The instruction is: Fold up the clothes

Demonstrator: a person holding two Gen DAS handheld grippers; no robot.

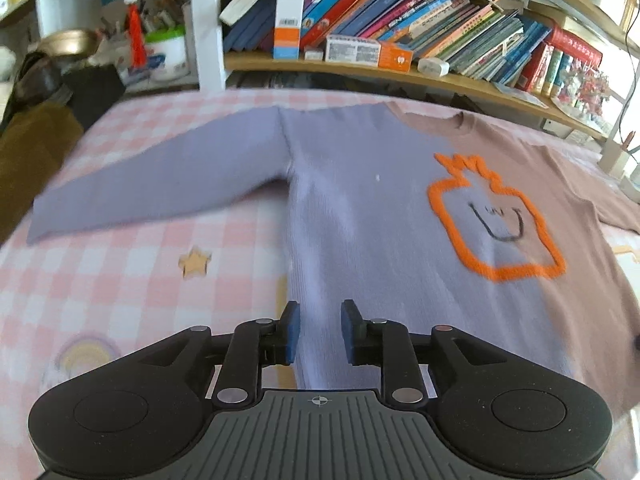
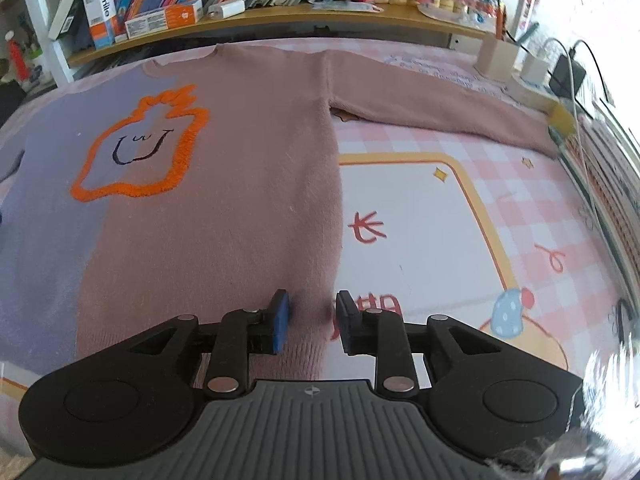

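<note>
A sweater (image 1: 360, 208) lies spread flat, front up, on a pink-checked sheet (image 1: 120, 280), its neck toward the bookshelf (image 1: 400, 68) and its hem toward the cameras. One half is lilac, the other dusty pink, and an orange outline of a smiling face (image 1: 496, 224) sits across the join. The lilac sleeve (image 1: 152, 184) stretches out flat to the left side; in the right wrist view the pink sleeve (image 2: 440, 108) stretches the other way, toward a white plug block (image 2: 536, 68) at the bed's edge. The left gripper (image 1: 320, 330) hovers over the lilac side near the hem's corner, jaws a narrow gap apart, with the cloth lying flat beneath them and nothing pinched between the blue pads (image 1: 294, 332). The right gripper (image 2: 310, 320) hangs over the pink side's edge near the hem, also parted by a small gap; its left pad is over the knit, its right pad over the sheet's white printed panel (image 2: 420, 240), and it holds nothing.
</note>
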